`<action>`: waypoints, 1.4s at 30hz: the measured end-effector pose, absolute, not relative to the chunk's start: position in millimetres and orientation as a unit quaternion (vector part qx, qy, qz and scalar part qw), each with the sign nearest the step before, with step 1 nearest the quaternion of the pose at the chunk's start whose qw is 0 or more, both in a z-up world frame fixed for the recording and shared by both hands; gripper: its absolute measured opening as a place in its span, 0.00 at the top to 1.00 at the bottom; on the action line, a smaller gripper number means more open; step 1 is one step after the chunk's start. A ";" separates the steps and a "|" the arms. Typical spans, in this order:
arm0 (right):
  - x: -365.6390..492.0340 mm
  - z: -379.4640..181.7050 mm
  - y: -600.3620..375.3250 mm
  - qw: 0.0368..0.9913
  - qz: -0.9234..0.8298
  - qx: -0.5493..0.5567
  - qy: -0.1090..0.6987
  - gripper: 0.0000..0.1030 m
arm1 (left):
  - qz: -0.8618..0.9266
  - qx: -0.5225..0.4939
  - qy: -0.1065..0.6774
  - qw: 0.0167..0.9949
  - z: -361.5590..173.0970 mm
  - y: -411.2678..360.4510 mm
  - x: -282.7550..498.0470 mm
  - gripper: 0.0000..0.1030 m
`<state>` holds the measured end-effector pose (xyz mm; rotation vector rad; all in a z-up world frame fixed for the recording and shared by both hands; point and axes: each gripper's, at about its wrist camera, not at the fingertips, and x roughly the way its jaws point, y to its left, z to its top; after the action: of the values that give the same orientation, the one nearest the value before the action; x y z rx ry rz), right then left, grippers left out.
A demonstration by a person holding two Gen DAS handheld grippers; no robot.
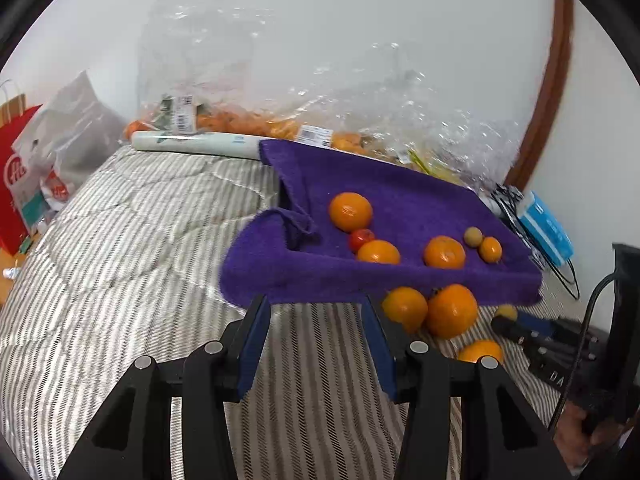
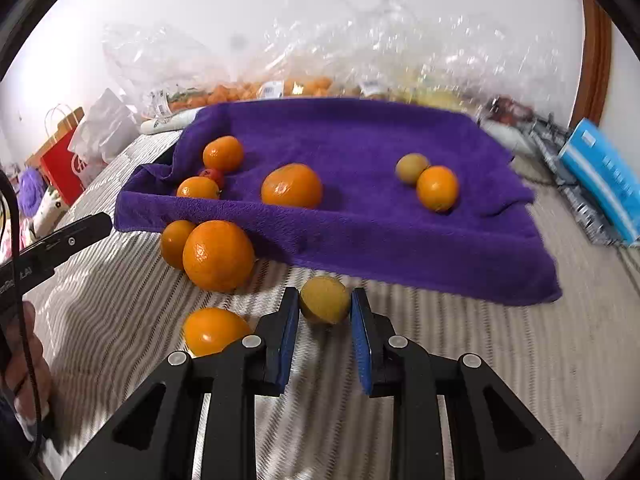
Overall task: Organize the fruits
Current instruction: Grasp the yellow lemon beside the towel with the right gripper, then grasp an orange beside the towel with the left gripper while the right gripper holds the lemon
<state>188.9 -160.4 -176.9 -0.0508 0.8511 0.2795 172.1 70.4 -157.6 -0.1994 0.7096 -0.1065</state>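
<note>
Right gripper [image 2: 325,312] brackets a yellow fruit [image 2: 325,300] on the bedspread [image 2: 480,360], jaws not yet closed; left gripper [image 1: 316,316] wide, empty. Six fruits on towel [image 2: 360,136]; four remain beside its near edge.

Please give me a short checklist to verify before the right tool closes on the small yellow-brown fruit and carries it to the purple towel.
1. Yellow-brown fruit sits between the right tool fingers: ok.
2. Fingers actually touch the fruit: cannot tell.
3. Nearest orange is outside the jaws: ok.
4. Purple towel has free space for it: ok, bare middle area.
5. Left tool is open, holds nothing and is away from the fruit: ok.
6. Large orange will stay put beside the towel edge: cannot tell.
</note>
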 end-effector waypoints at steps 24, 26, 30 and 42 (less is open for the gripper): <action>184.0 -174.6 -213.1 0.907 0.126 0.026 0.402 0.75 | -0.077 -0.070 0.421 0.901 -179.5 1.2 215.8 0.65; 185.9 -177.1 -211.0 0.902 0.132 0.029 0.411 0.75 | -0.071 -0.066 0.422 0.902 -179.2 -0.6 216.5 0.65; 187.7 -180.6 -205.9 0.896 0.138 0.023 0.421 0.75 | -0.063 -0.054 0.423 0.902 -179.4 -4.4 217.4 0.66; 193.5 -188.6 -217.3 0.883 0.153 0.086 0.436 0.75 | -0.071 -0.085 0.420 0.901 -181.3 4.5 219.4 0.65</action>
<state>193.5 -217.3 -188.6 0.1786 0.9079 0.3183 219.4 4.5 -181.3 -0.1769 0.8687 -0.1470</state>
